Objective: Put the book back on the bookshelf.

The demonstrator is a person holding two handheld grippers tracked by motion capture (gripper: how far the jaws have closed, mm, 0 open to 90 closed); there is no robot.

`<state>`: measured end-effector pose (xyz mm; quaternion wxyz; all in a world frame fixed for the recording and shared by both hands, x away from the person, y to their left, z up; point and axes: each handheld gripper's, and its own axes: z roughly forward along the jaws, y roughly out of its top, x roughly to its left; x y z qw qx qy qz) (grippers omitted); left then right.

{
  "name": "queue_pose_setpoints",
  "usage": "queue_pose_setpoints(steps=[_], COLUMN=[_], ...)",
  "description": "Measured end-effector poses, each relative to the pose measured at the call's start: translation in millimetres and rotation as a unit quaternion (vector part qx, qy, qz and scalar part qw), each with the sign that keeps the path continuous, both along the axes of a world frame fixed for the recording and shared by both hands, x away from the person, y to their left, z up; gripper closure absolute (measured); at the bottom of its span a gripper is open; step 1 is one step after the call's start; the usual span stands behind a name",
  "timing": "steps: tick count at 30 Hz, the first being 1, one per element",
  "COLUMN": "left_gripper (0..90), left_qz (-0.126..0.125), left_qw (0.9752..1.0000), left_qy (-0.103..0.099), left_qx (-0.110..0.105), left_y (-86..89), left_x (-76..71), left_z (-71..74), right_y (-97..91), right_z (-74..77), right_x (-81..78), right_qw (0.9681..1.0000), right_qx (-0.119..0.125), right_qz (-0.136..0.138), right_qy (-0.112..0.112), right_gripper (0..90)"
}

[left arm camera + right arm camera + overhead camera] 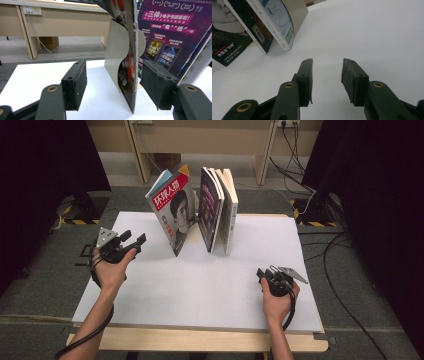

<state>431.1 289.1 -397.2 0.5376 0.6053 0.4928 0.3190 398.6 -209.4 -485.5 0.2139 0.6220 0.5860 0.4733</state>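
Two claws are over the table: the left claw (pixel 134 241) and the right claw (pixel 262 274), one in each hand. One magazine (pixel 172 209) with a red-banded cover stands by itself. Beside it stand about three books (pixel 218 207) pressed together; their exact number is hard to tell. One white table (pixel 200 285) carries them all.

Even, soft overhead light; dark margins, faint shadows, slight blur up close.

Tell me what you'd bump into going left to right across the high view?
Left gripper → red-covered magazine → purple-covered book → pale book → right gripper.
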Motion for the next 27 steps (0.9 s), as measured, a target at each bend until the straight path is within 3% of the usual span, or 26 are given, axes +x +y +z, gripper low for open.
queue_pose_setpoints(steps=[27], left_gripper=[36.9], left_qz=[0.02], left_qw=[0.9995], left_qy=[0.022], left_qx=[0.01], left_y=[29.4], left_x=[-27.8], left_z=[-41.4], right_y=[0.9], right_z=[0.4], right_x=[0.0], right_qw=[1.0], right_qx=[-0.002], right_qz=[0.001], right_qy=[0.001], right_gripper=[61.2])
